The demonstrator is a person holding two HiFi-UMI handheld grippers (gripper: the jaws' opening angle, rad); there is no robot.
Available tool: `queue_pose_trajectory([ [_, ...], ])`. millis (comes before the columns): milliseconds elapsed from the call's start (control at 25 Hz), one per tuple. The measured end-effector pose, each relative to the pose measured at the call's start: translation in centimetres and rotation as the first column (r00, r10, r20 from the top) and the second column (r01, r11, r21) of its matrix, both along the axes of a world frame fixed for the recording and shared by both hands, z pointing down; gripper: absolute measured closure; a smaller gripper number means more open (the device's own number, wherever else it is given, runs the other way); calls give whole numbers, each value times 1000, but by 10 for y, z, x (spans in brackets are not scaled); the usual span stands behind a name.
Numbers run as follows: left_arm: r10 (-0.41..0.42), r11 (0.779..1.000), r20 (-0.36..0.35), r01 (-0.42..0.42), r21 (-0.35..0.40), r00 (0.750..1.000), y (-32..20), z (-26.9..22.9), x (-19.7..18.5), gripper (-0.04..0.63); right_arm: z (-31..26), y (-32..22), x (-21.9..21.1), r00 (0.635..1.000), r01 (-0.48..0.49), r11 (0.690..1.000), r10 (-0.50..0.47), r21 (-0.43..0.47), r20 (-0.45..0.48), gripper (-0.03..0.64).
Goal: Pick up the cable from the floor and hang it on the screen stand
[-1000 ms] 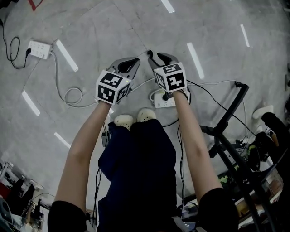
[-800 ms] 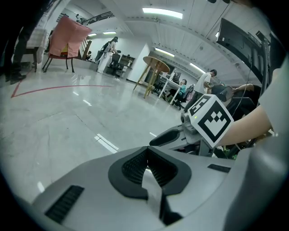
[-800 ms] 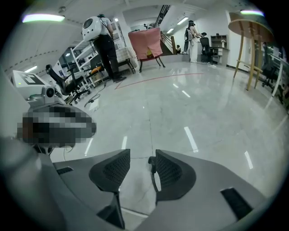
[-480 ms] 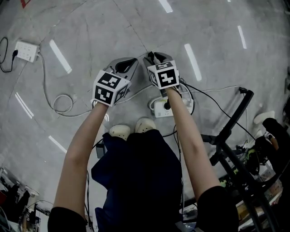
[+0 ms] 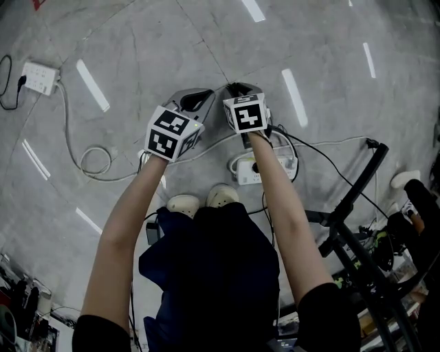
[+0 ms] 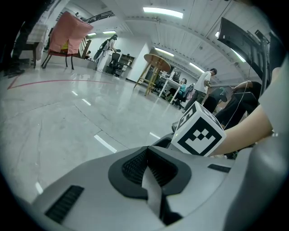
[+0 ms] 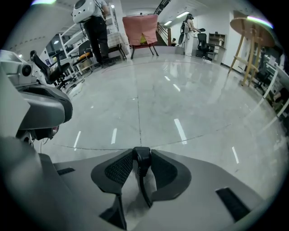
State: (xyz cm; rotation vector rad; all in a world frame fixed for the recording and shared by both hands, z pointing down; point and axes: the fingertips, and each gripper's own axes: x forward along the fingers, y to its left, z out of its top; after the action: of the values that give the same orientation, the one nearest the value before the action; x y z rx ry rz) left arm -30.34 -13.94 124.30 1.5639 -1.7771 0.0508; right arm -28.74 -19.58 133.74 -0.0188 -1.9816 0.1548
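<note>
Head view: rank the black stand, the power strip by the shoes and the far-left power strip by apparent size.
black stand
power strip by the shoes, partly under an arm
far-left power strip, though it lies farther off

The floor (image 5: 137,41) is grey and shiny, and the long white lights (image 6: 162,12) on the ceiling shine in it. Far off stand a round wooden table (image 6: 157,61) and a pink-covered chair (image 6: 67,34).

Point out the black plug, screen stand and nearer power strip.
black plug (image 7: 141,156): right gripper view, plug body.
screen stand (image 5: 354,184): head view, slanted black tube.
nearer power strip (image 5: 240,170): head view, white casing.
</note>
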Motion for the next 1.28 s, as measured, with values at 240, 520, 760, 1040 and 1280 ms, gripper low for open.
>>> queue_pose_trajectory([
  [240, -2, 1000, -9, 2, -16, 1000, 1, -20, 3, 588, -26, 0, 4, 1000, 3, 1000, -3, 8, 18, 476],
  [520, -5, 1000, -37, 4, -29, 999, 2, -94, 18, 588, -119, 6, 10, 996, -13, 1000, 13, -2, 86, 479],
  [760, -19, 1000, -46, 18, -14, 999, 4, -177, 24, 588, -221, 9, 19, 982, -62, 998, 59, 8, 178, 482],
  [1040, 46, 999, -17, -46, 5, 999, 1, -280, 34, 588, -341, 4, 27, 953, -164, 986, 155, 14, 262, 483],
  [1280, 64, 998, -21, -64, 4, 998, -5, -363, 38, 588, -445, 2, 32, 932, -196, 980, 174, 39, 318, 483],
])
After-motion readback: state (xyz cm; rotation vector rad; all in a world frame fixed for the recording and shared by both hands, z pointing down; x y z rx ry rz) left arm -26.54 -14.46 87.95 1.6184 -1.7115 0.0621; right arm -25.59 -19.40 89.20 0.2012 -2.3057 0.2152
